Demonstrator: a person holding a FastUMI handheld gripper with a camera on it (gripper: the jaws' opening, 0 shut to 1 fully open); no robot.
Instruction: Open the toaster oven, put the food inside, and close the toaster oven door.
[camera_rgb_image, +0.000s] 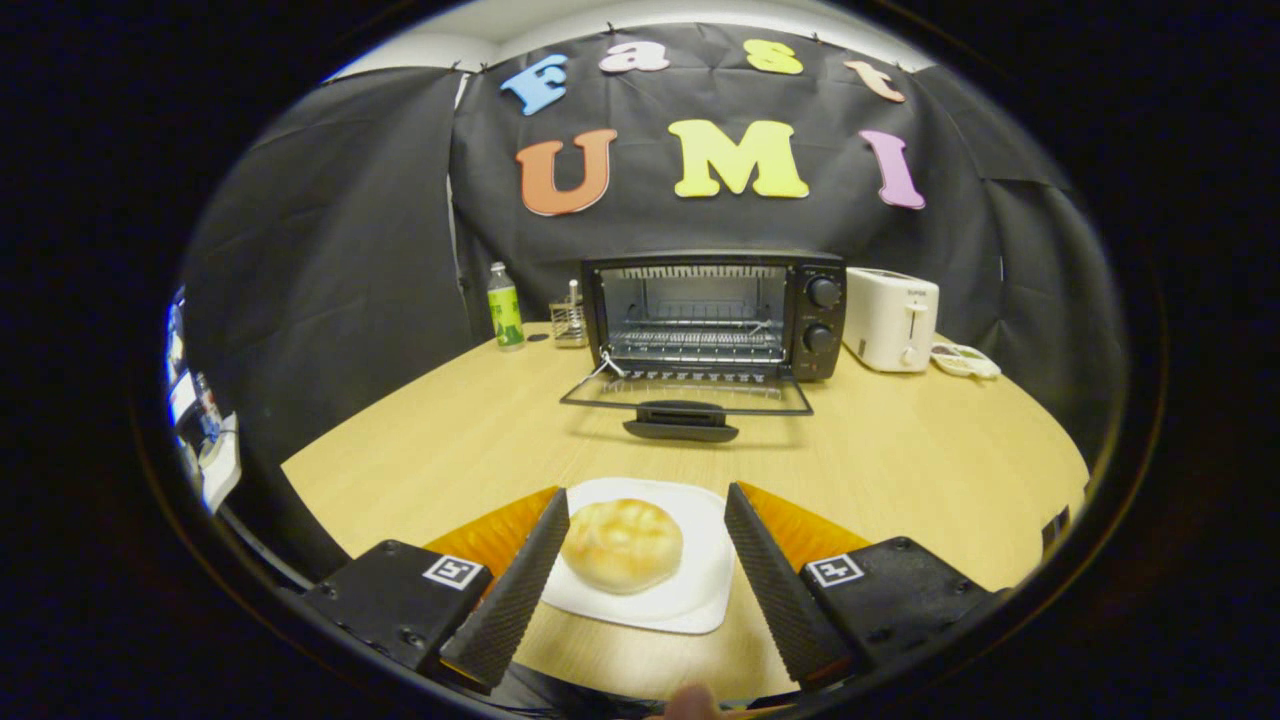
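Straddling the bun on its white plate, the gripper has its fingers spread apart, seemingly not touching it; beyond them, the toaster oven stands with its door dropped open.

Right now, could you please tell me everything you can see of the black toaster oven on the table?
The black box-shaped toaster oven stands upright on the light wooden table, well beyond the open gripper. Its glass door hangs fully open, lying flat towards the fingers, dark handle foremost. Inside, a wire rack sits with nothing on it. Two round knobs stack on its right panel. A white toaster stands close beside that panel.
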